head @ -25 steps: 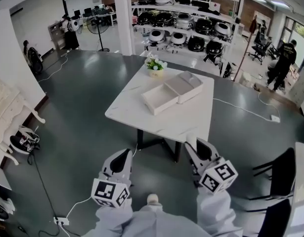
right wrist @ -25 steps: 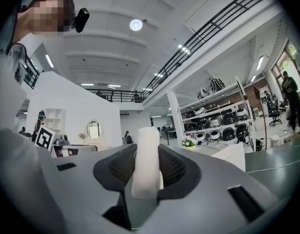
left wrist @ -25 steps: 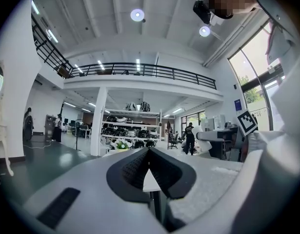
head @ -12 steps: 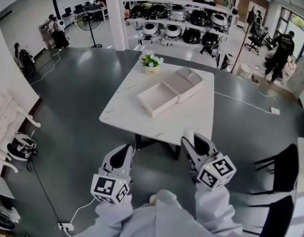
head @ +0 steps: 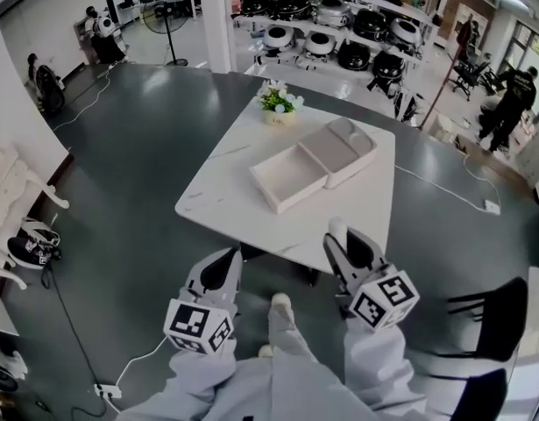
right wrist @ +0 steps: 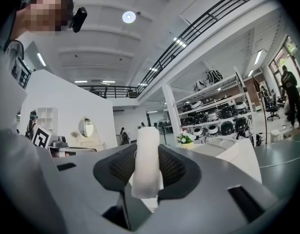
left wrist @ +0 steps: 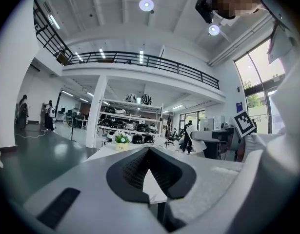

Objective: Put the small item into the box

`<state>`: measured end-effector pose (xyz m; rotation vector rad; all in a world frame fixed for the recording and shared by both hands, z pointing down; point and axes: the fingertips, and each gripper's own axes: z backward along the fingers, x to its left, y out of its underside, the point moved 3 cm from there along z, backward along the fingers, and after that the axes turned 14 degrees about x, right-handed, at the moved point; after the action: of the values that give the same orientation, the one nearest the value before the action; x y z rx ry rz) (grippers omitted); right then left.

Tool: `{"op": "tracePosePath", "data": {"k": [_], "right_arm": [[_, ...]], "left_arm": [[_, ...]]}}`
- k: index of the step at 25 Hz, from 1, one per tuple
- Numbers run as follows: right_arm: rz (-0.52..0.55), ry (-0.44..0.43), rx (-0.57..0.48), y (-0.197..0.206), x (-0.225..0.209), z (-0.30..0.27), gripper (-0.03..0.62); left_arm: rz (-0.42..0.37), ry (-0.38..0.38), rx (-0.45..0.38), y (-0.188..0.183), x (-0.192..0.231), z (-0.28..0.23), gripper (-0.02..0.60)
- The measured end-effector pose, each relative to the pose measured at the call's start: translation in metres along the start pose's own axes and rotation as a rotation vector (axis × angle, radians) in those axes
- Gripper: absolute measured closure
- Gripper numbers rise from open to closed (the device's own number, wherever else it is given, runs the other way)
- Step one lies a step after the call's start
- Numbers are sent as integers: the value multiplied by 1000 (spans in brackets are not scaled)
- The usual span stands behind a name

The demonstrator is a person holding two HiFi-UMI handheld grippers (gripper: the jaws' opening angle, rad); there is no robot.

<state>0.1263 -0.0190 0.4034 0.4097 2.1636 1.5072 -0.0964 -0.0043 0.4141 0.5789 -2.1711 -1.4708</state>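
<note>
The open white box (head: 288, 178) lies in the middle of the white table (head: 225, 196), its lid (head: 341, 150) beside it on the far right. My right gripper (head: 342, 238) hangs just off the table's near edge, shut on a small white roll-shaped item (head: 337, 227). In the right gripper view the item (right wrist: 147, 165) stands upright between the black pads (right wrist: 175, 167). My left gripper (head: 219, 272) is lower and left, over the floor before the table. In the left gripper view its jaws (left wrist: 149, 152) meet at the tips with nothing between them.
A small flower pot (head: 278, 105) stands at the table's far edge. Black chairs (head: 497, 321) are at the right. Shelves of cookers (head: 339, 33) line the back. A cable and power strip (head: 107, 391) lie on the floor at left. People stand at the far right and far left.
The view has drawn closer to the table and both grippers now sit nearer its front edge. The right gripper still holds the white item.
</note>
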Motion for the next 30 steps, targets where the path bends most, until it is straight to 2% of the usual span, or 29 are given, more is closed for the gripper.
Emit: {"op": "tracePosePath", "data": {"k": [8, 15, 30], "right_arm": [[15, -29, 42, -17, -39, -68, 474], [20, -61, 95, -20, -73, -117, 474], [55, -164, 233, -17, -119, -220, 474]], "left_arm": [[5, -15, 42, -5, 35, -65, 583], [60, -40, 84, -7, 63, -117, 583], [151, -93, 131, -2, 107, -184, 583]]}}
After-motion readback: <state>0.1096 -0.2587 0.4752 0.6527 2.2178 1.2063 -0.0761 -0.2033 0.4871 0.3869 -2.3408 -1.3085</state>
